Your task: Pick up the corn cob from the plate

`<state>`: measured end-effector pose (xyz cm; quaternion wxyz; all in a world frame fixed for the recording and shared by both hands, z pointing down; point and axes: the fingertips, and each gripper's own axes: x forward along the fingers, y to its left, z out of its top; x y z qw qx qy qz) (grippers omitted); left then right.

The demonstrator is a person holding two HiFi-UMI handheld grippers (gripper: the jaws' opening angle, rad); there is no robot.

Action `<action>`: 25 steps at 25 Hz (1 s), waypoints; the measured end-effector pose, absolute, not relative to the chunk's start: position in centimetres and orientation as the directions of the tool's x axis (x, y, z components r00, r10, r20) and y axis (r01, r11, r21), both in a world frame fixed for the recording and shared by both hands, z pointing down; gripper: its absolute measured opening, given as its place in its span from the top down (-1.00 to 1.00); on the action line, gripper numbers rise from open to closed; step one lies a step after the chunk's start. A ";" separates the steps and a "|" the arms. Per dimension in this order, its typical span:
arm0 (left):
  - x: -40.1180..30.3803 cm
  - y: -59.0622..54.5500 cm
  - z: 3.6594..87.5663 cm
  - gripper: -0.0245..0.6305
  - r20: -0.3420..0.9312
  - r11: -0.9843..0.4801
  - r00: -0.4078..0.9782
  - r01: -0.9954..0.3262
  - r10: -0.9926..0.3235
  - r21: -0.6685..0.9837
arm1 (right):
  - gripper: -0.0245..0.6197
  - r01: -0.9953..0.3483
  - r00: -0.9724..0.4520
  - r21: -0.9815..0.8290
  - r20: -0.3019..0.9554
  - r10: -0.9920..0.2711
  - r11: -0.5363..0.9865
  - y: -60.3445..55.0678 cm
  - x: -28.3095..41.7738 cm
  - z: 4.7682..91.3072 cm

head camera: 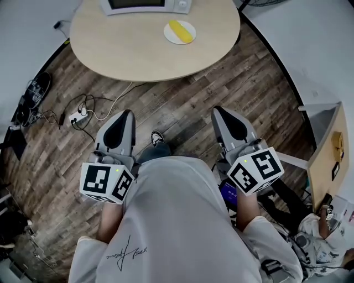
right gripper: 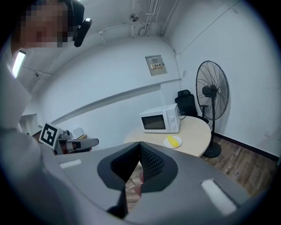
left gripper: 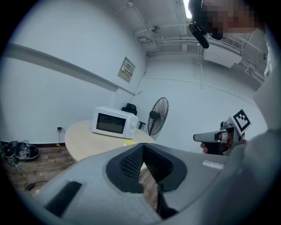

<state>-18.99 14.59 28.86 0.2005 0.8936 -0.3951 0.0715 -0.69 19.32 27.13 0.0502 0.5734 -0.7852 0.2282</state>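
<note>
**Both grippers clenched and empty, corn cob well away on the table**

The microwave [head camera: 146, 5] was cut off by the top edge of the head view, so only its front strip showed. The person's grey shirt [head camera: 177, 221] filled the lower middle of that view, and the marker cubes covered the hands that held the tools. In the left gripper view the gripper's own grey body hid nearly all of the plate, leaving a sliver of yellow at the table edge. Faces in both gripper views were mosaicked.

A round, pale wooden table [head camera: 133, 44] stood on dark wood-plank flooring [head camera: 182, 105] against white walls. A tangle of cables and a power strip [head camera: 77, 116] lay on the floor to the left of the table, and a standing fan [right gripper: 212, 94] stood beside it, near the wall. A shoe tip [head camera: 157, 138] showed between the two tools.

The left gripper [head camera: 126, 113] and the right gripper [head camera: 217, 110] were held side by side in front of the person's body, over the floor and short of the table. Each had its jaws brought together at the tips with nothing between them. The corn cob [head camera: 181, 30] lay on a small white plate [head camera: 168, 34] on the table just in front of the microwave, well apart from both grippers and nearer the right one's line.
</note>
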 end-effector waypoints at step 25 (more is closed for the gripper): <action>-16.2 6.4 29.4 0.95 0.296 -0.670 0.734 -0.679 -0.612 0.298 | 0.88 -0.948 -0.271 -0.257 0.340 -0.901 0.188 10.5 2.2 26.1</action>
